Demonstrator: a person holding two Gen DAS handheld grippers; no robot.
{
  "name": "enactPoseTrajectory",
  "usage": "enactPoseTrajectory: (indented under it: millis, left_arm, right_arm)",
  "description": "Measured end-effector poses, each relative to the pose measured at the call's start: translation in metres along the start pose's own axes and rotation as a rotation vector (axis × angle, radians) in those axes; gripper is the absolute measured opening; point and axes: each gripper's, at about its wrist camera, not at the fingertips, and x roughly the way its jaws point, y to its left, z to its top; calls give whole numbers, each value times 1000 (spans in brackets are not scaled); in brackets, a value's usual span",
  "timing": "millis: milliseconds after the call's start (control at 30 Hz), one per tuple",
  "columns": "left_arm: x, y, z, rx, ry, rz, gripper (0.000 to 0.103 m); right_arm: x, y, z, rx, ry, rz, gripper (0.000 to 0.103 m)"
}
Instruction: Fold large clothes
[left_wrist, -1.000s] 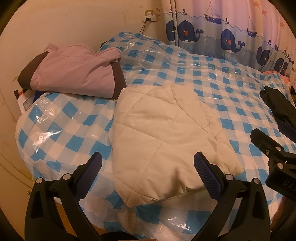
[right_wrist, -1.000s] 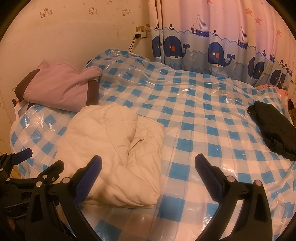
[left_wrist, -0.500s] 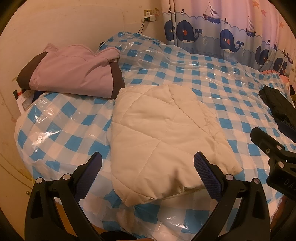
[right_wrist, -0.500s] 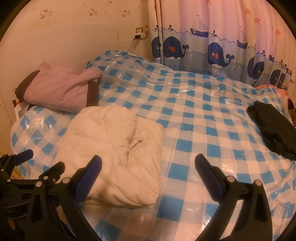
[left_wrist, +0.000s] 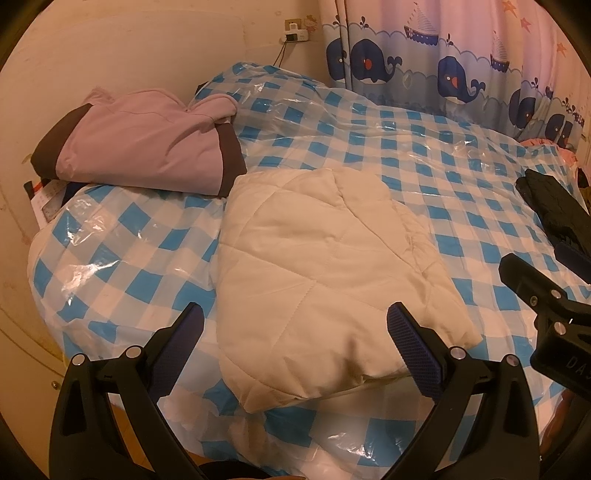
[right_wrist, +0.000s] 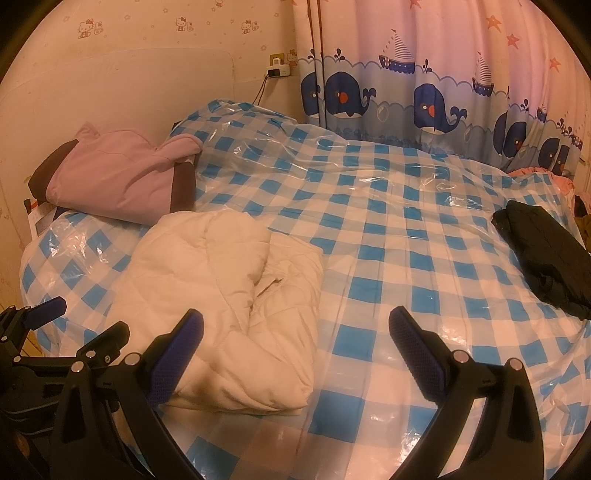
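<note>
My left gripper (left_wrist: 295, 332) hangs with its jaws spread wide and empty just above the near end of the folded cream quilted jacket (left_wrist: 325, 266). My right gripper (right_wrist: 295, 336) is also wide apart and holds nothing; its left finger overlaps the jacket's near right corner in view, while the rest of it sits over the bare blue-checked bed cover (right_wrist: 388, 229). The jacket lies flat on the bed near its front edge. Beyond the jacket, touching its far left corner, rests a folded pink garment with brown trim (left_wrist: 147, 147). Well to the jacket's right lies a black garment (right_wrist: 546, 254), and a whale-print curtain (right_wrist: 424, 96) hangs behind the bed.
</note>
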Motion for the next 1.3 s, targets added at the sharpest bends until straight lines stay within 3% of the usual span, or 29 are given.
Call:
enactPoseTrajectory:
  millis: [900, 1033, 1133, 1200, 1300]
  left_arm:
    - [26, -2, 12, 2, 15, 9, 96]
    - [28, -1, 12, 2, -12, 32, 96]
    - [36, 0, 11, 0, 35, 9, 96]
    - [30, -3, 9, 26, -39, 35, 96]
    - [21, -6, 8, 32, -68, 31, 95]
  right_arm:
    - [12, -1, 5, 9, 10, 4, 96]
    - [13, -1, 5, 15, 11, 7, 96]
    - [23, -3, 2, 25, 18, 12, 96]
    - [26, -4, 0, 33, 21, 13, 96]
    - [24, -6, -2, 42, 18, 12, 96]
